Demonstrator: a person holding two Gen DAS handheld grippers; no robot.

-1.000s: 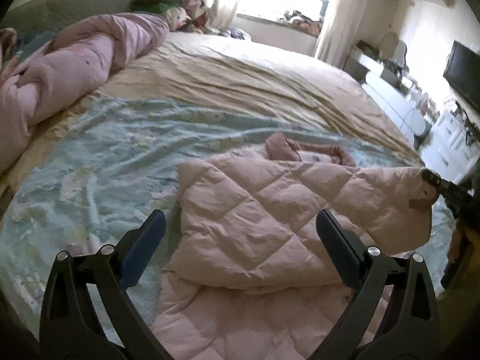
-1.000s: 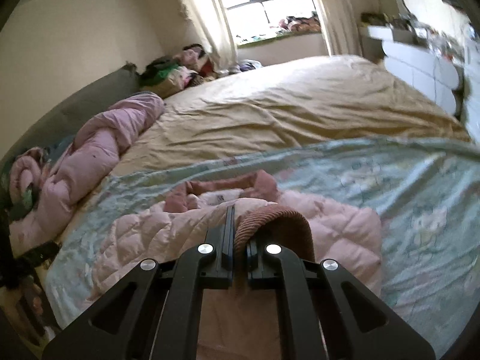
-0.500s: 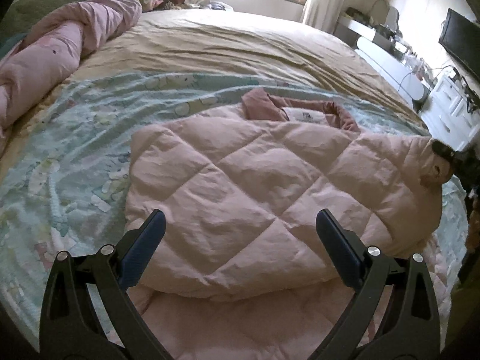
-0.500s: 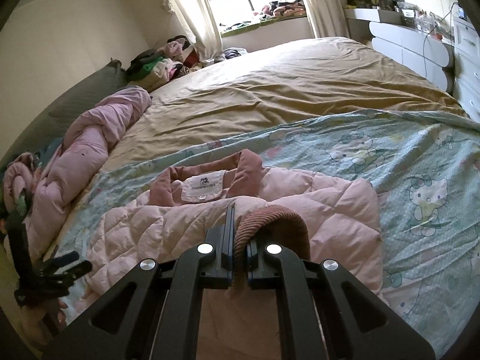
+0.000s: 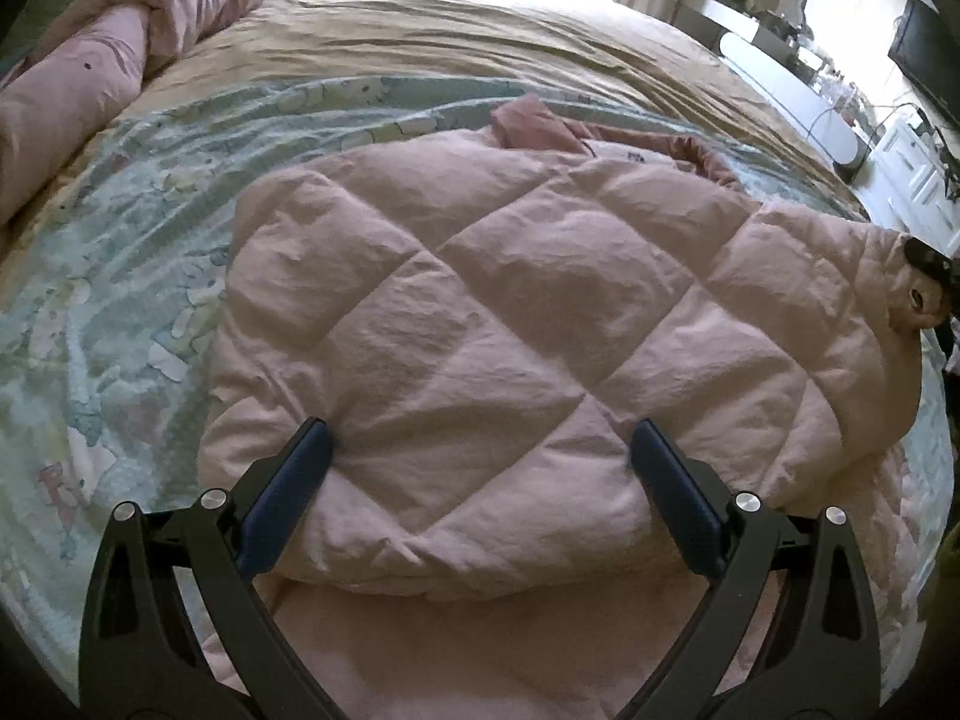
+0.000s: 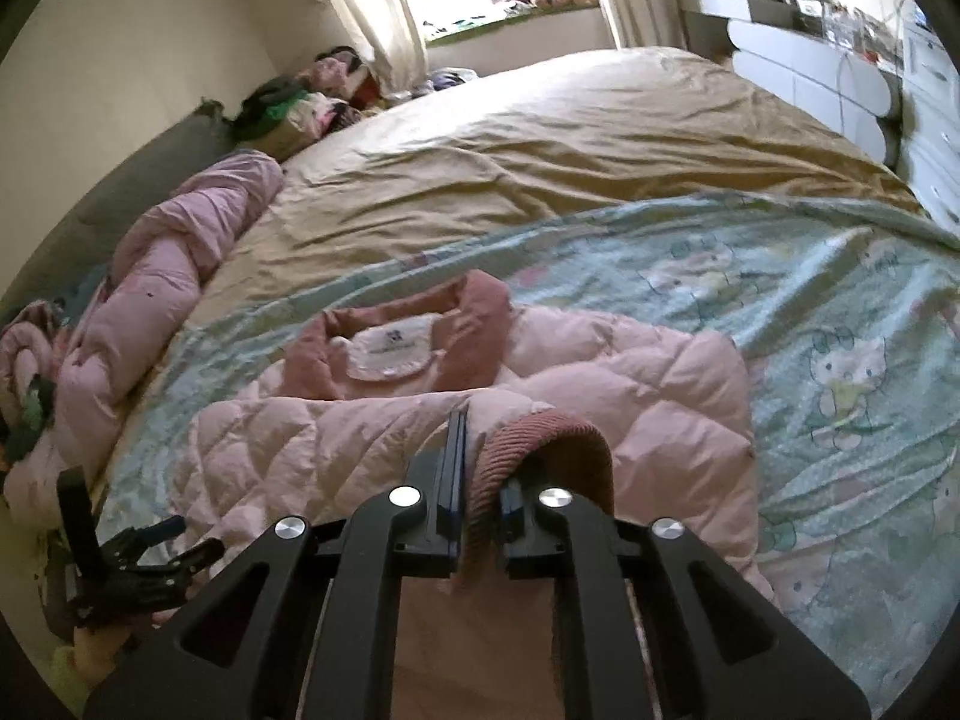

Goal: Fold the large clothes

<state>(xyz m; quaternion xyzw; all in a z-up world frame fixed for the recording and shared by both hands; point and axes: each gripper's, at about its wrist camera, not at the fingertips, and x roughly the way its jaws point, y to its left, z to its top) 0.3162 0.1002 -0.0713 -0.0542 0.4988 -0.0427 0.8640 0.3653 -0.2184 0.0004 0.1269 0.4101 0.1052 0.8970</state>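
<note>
Left wrist view: left gripper point(image 5: 480, 450) wide open, 2 fingers pressing into folded edge of pink jacket point(image 5: 540, 300), center frame on bed point(image 5: 480, 18), probably pinning fold flat. Right gripper point(image 5: 927, 261) at right edge, state unclear here.

Right wrist view: right gripper point(image 6: 480, 483) clamped on ribbed cuff point(image 6: 540, 438), lower center, likely carrying sleeve across. Collar point(image 6: 396, 342) mid frame.

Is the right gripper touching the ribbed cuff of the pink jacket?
Touching. In the right wrist view, the right gripper is shut on the ribbed cuff, which passes between its fingers.
</note>
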